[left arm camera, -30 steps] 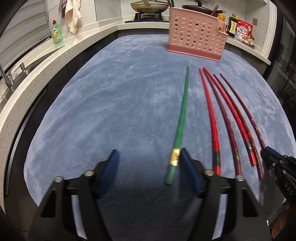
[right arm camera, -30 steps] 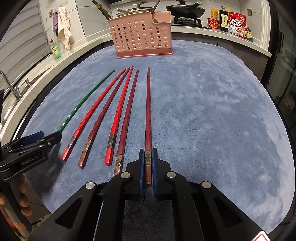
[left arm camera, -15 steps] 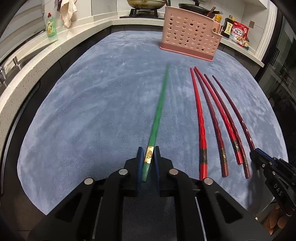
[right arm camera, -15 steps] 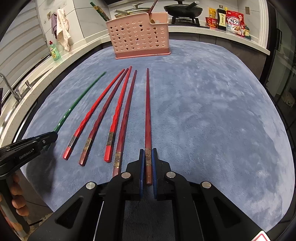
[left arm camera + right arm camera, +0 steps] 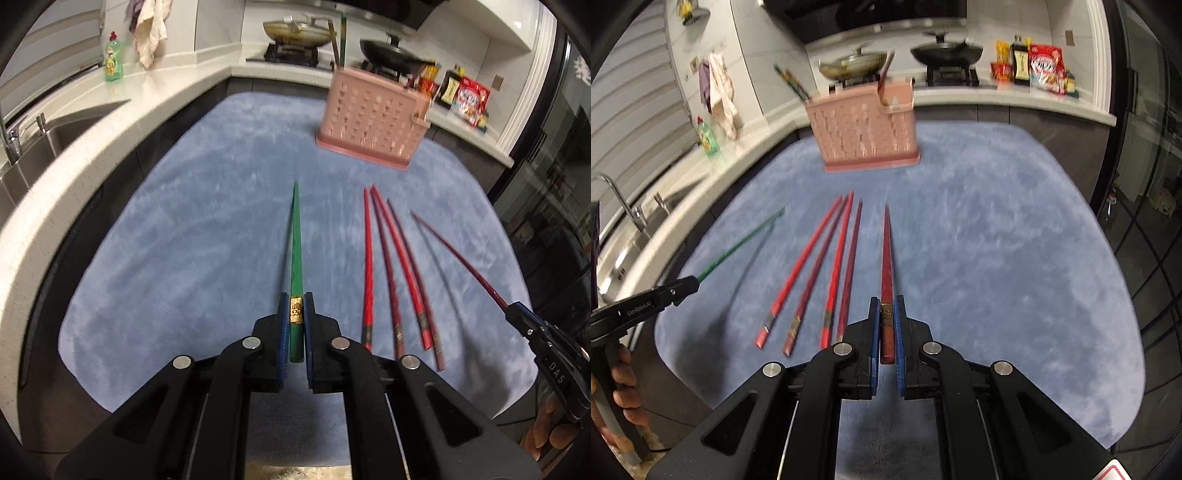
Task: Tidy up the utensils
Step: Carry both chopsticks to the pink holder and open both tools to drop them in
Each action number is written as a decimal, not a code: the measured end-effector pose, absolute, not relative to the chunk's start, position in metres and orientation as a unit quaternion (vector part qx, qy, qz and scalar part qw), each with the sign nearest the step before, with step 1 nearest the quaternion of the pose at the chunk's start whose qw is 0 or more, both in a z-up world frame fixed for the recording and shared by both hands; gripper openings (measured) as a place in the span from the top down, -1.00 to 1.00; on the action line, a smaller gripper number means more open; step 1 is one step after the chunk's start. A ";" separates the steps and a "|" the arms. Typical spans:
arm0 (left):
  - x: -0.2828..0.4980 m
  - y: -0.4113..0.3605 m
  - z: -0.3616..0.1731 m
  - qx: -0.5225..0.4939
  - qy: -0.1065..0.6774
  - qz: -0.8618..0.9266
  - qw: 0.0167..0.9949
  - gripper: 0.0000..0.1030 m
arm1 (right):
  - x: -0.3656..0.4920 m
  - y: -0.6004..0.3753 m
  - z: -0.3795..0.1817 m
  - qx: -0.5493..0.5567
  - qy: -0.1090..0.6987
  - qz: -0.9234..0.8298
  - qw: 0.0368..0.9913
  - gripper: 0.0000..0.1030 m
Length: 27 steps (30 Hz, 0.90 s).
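**Left wrist and right wrist: one chopstick pinched in each pair of tongs**

Left wrist view: the left tongs are closed tight on a green chopstick, the blue pads pressing on it at its gold band near the thick end. Its tip points away over the blue mat, and its shadow lies beside it on the mat, so it hangs clear of the cloth. To the right, four red chopsticks lie side by side on the mat, thick ends toward the camera. Further right the right tongs come in from the edge, holding a dark red chopstick slanted above the mat. A pink basket stands at the far end of the mat, with a green stick and a brown one standing up out of it. Behind it the counter carries a green bottle.

Right wrist view: the right tongs are clamped narrow on the dark red chopstick, gripped near its thick end, tip pointing toward the pink basket. The four red chopsticks lie just left of it on the blue mat. At the left edge the left tongs hold the green chopstick above its shadow, and a hand grips the handle below.
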State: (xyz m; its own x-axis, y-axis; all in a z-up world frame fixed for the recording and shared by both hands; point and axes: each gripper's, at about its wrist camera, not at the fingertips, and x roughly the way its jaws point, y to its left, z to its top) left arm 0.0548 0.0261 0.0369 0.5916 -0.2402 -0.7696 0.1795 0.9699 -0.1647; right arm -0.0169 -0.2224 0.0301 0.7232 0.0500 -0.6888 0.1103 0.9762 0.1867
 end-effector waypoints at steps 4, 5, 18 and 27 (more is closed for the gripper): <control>0.057 0.029 0.065 -0.041 0.412 -0.123 0.902 0.87 | -0.017 -0.230 0.062 0.105 0.337 -0.024 0.935 0.87; 0.058 0.030 0.072 -0.043 0.406 -0.125 0.904 0.87 | -0.015 -0.233 0.073 0.104 0.326 -0.025 0.939 0.87; 0.115 0.014 0.158 -0.024 0.323 -0.138 0.936 0.87 | 0.026 -0.266 0.144 0.122 0.248 -0.020 0.961 0.87; 0.163 -0.010 0.208 -0.024 0.282 -0.157 0.946 0.87 | 0.063 -0.279 0.189 0.137 0.202 -0.001 0.970 0.87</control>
State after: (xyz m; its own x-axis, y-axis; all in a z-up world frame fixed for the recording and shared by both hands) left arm 0.1626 -0.0101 0.2085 0.7918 -0.3108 -0.5258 0.2840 0.9495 -0.1336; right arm 0.0630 -0.2790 0.1895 0.9184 0.0536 -0.3921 0.0569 0.9626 0.2648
